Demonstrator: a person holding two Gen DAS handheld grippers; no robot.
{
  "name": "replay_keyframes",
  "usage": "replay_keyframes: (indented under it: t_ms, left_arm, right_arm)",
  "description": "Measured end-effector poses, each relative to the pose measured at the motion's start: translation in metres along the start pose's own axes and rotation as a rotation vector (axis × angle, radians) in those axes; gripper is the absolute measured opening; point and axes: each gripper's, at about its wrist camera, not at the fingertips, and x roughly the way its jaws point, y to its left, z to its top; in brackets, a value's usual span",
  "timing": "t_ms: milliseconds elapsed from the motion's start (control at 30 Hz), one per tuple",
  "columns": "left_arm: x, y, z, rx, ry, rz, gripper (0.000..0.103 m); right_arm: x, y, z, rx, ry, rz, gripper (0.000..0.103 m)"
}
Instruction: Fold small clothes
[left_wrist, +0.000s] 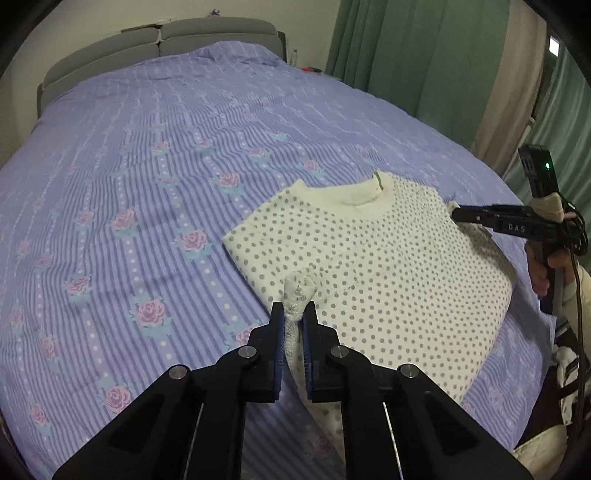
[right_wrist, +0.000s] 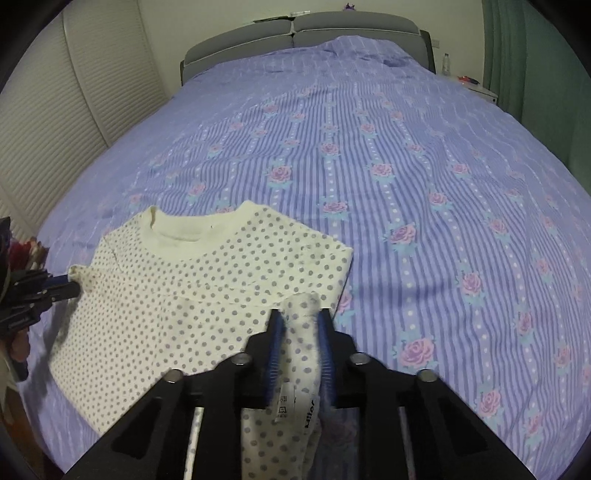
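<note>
A cream shirt (left_wrist: 388, 266) with grey polka dots lies flat on the bed, its neckline toward the headboard. In the left wrist view my left gripper (left_wrist: 293, 314) is shut on a bunched fold of the shirt's near left edge. My right gripper (left_wrist: 456, 213) reaches in from the right, a hand on its handle, its tip pinching the shirt's right side. The right wrist view shows the shirt (right_wrist: 192, 295) with my right gripper (right_wrist: 299, 321) shut on a raised fold carrying a care label (right_wrist: 283, 406). The left gripper (right_wrist: 72, 284) pinches the shirt's far left edge there.
The bed (left_wrist: 147, 147) wears a purple striped cover with pink roses and stretches far beyond the shirt. A grey headboard (left_wrist: 162, 37) stands at the back, green curtains (left_wrist: 406, 55) to the right. A white slatted wardrobe (right_wrist: 55, 110) and a nightstand (right_wrist: 480, 90) flank the bed.
</note>
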Motion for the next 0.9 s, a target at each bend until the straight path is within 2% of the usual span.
replay_keyframes:
  t_ms: [67, 233, 333, 633, 900]
  left_arm:
    - [-0.009, 0.0, 0.0, -0.025, -0.035, -0.007, 0.01]
    - [-0.028, 0.003, 0.016, -0.073, -0.143, -0.007, 0.009]
    - [-0.02, 0.014, 0.03, -0.11, -0.142, 0.026, 0.009]
    - [0.019, 0.035, 0.046, -0.163, -0.081, 0.094, 0.009]
    - [0.037, 0.04, 0.045, -0.166, -0.023, 0.117, 0.01]
  right_arm:
    - [-0.005, -0.001, -0.001, 0.005, -0.017, -0.01, 0.009]
    - [-0.037, -0.002, 0.003, 0.044, -0.141, -0.036, 0.007]
    - [-0.04, -0.004, 0.019, 0.049, -0.174, -0.061, 0.007]
    - [0.002, -0.015, 0.059, 0.058, -0.105, -0.087, 0.007]
    - [0.032, -0.017, 0.057, 0.049, -0.033, -0.113, 0.007]
